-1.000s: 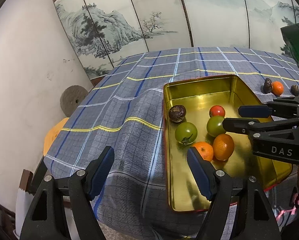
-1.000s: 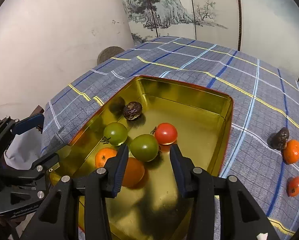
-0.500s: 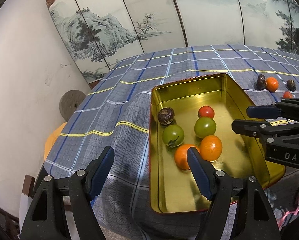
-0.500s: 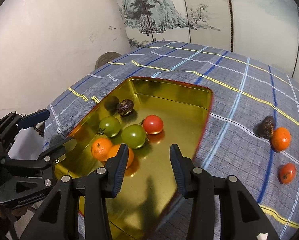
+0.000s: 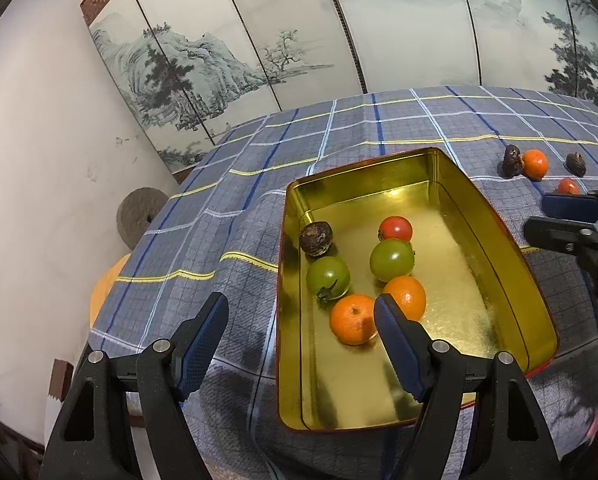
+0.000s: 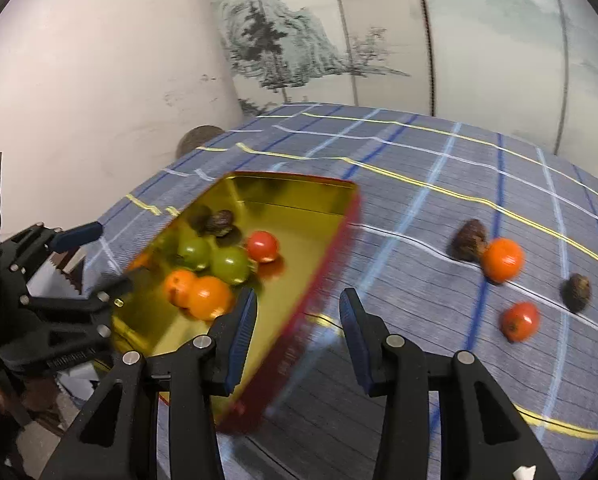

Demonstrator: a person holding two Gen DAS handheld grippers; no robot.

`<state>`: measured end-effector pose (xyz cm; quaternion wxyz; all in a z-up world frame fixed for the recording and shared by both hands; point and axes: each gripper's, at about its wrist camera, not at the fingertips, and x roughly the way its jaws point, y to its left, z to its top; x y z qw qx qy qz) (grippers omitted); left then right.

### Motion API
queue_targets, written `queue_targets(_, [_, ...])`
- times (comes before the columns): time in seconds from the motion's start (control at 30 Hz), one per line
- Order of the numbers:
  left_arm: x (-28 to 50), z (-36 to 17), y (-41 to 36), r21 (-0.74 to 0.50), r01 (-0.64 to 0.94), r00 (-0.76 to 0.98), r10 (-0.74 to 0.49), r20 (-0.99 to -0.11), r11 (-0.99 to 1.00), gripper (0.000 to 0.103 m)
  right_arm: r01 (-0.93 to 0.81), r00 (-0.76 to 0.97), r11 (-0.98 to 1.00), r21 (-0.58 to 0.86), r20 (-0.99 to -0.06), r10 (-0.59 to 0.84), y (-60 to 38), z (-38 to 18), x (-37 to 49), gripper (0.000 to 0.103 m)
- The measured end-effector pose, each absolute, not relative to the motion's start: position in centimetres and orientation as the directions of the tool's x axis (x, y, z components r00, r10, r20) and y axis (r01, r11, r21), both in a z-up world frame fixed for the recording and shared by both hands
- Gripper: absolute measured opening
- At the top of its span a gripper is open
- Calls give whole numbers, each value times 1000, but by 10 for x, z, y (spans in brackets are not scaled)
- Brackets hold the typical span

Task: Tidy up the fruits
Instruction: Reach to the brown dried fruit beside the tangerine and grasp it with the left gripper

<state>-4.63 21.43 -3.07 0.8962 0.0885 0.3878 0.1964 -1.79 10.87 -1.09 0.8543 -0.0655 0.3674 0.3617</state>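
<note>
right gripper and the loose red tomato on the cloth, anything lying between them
Nothing lies there: the right wrist view shows only bare checked tablecloth between the open right gripper and the red tomato. The gold tin sits to the other side.

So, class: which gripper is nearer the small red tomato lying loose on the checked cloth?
Right. The right gripper hangs open over the gold tin's red wall, the tomato just to its right. The left gripper is open at the tin's opposite side.
</note>
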Motion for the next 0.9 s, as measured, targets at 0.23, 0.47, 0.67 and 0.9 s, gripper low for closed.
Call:
queue_targets(0.23, [-44, -29, 209, 322, -274, 625, 422, -657, 906, 76, -554, 535, 821, 137, -696, 478, 48, -23, 0, 43])
queue_targets(0.47, [-42, -27, 203, 329, -265, 629, 421, -654, 907, 76, -374, 618, 923, 84, -720, 316, -31, -31, 26, 43])
queue_targets(0.67, [-40, -26, 194, 340, -252, 631, 420, -652, 906, 76, -215, 637, 975, 60, -748, 187, -89, -39, 50, 46])
queue_targets(0.9, [-34, -24, 184, 350, -235, 635, 415, -651, 907, 76, -102, 628, 994, 35, -773, 91, -127, -50, 60, 48])
